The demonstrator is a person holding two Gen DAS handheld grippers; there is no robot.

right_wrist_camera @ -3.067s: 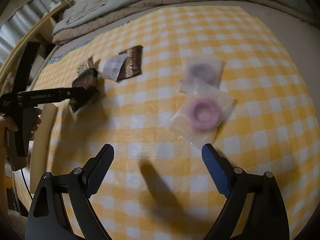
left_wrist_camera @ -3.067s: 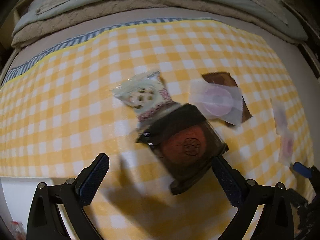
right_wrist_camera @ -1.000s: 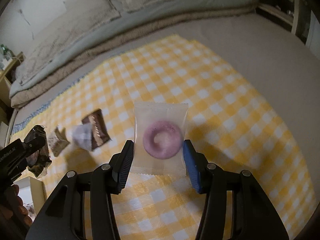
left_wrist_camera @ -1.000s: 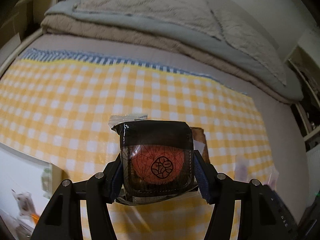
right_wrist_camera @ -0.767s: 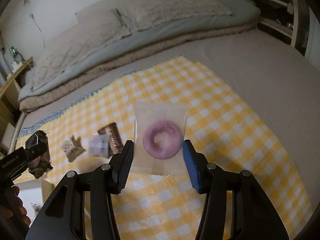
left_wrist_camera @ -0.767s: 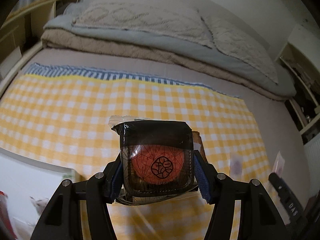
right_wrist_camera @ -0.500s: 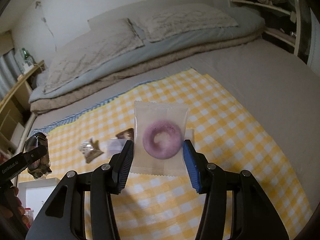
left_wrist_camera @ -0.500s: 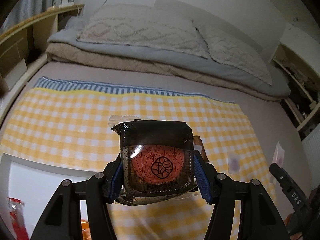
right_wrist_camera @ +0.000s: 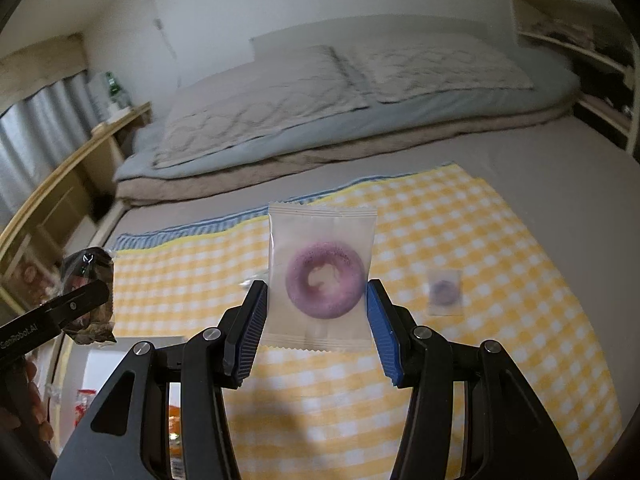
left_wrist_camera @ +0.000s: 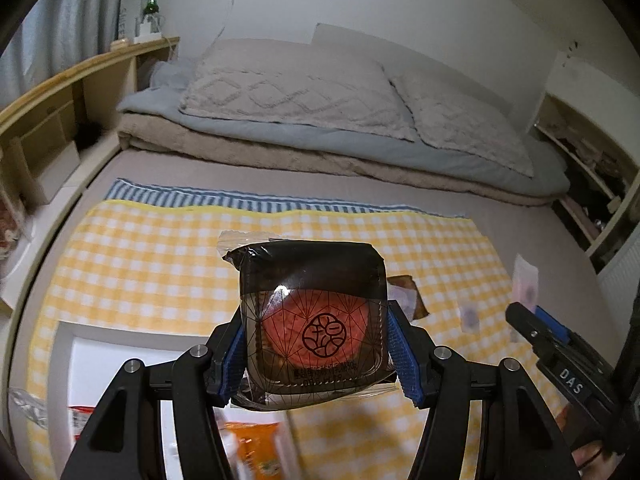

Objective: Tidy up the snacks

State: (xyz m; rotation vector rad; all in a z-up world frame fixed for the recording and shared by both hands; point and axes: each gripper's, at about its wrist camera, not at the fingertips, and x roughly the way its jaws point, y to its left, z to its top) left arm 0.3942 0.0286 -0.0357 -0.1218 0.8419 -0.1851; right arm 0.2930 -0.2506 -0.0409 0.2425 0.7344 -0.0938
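Both snacks lifted higher, dark packet (left_wrist_camera: 314,320) upright, doughnut packet (right_wrist_camera: 322,280) upright lengthwise

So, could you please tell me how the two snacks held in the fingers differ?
The black packet is dark and glossy, showing an orange-red round cake; the clear packet is frosted and pale, showing a purple ring. The black one looks bulkier, the clear one flat. Both are held upright, clamped at their sides.
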